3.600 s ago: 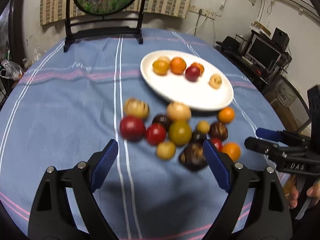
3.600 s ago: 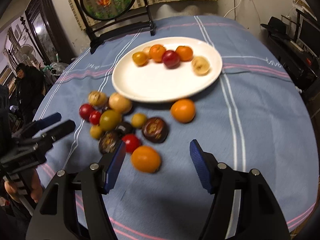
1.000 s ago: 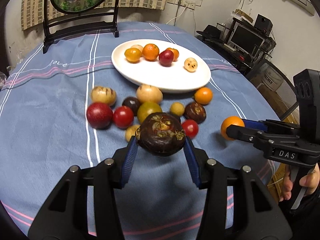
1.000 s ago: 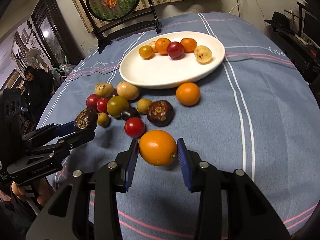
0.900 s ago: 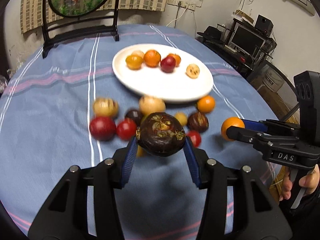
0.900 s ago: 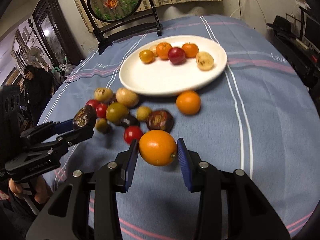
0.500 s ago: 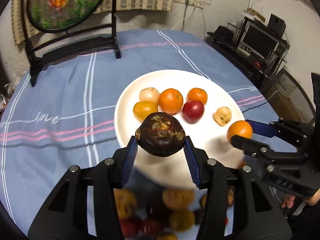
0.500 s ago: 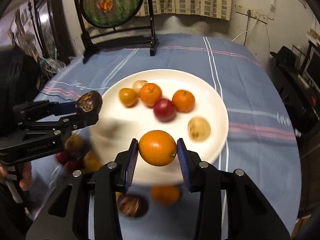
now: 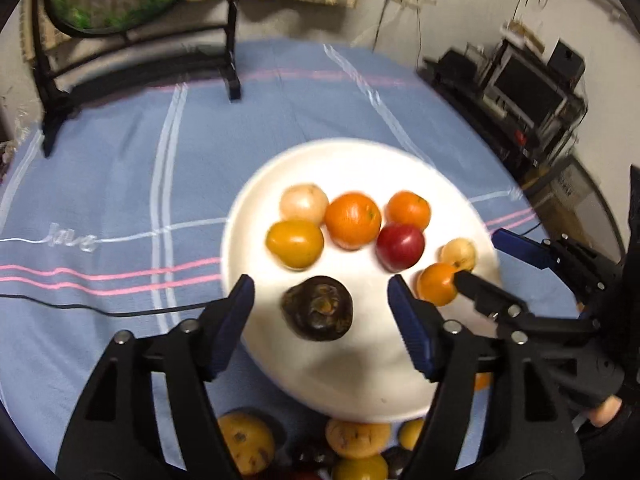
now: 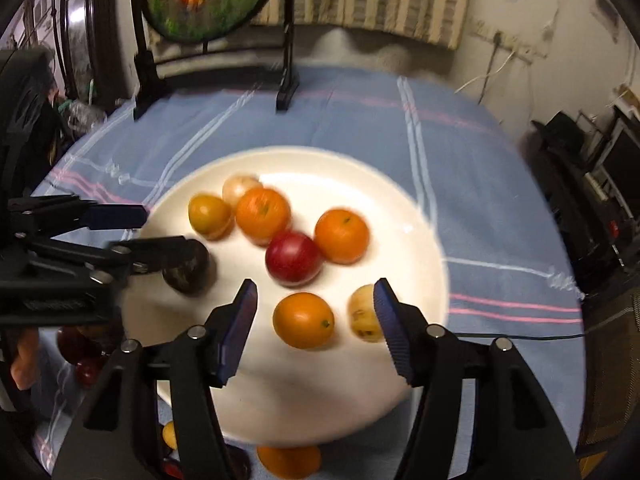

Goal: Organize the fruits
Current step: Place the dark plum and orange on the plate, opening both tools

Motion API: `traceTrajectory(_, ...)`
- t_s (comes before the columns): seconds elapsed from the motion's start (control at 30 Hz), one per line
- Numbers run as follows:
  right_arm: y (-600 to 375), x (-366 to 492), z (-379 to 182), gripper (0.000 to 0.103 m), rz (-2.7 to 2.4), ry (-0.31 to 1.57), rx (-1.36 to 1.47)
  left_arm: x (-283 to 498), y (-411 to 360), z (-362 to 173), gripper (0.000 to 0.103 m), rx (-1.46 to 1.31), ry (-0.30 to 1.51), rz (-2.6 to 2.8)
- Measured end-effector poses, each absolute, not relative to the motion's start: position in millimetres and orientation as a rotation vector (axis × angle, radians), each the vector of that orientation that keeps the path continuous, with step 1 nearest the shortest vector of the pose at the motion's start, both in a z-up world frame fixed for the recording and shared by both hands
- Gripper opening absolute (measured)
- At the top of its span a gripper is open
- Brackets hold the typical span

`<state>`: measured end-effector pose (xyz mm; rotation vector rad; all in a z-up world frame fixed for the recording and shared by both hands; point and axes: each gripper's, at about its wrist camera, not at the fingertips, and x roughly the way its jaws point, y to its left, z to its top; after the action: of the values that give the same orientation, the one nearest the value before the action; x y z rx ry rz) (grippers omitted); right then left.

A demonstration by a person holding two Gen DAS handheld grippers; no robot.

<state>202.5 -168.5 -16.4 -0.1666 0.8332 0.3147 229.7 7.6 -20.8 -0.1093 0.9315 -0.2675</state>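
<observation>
Both grippers hovering over white plate (image 9: 248, 200), fingers spread wide, holding nothing. Left gripper (image 9: 320, 320) straddling dark purple fruit (image 9: 318, 312), sitting on plate at about 6 o'clock. Right gripper (image 10: 316, 316) straddling small orange (image 10: 303, 320), plate's 5 o'clock. Farther back, red fruit (image 10: 294, 256) and oranges are clustering mid-plate. Loose fruit (image 9: 244, 442) is waiting on blue tablecloth (image 9: 120, 184) below the near rim. Likely light, round, roll-prone, bruisable: pinch across widest middle, gently.
</observation>
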Motion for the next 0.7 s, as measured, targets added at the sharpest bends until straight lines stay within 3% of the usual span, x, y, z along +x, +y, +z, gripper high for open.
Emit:
traceTrajectory(0.17,-200.4,166.3,3.1,0.061,0.275,0.827,-0.083,169.2,23.6,6.0,0.084,-0.125,0.822,-0.238)
traceTrajectory(0.47,-218.6,71.1,-18.4,0.061,0.283,0.859,0.061,67.1,22.0,-21.6,0.087,-0.105,0.774,-0.194)
traceTrajectory(0.7,-199.2,47.8,-32.0,0.061,0.329,0.910,0.037,40.1,27.7,-46.5,0.087,-0.073,0.812,-0.162)
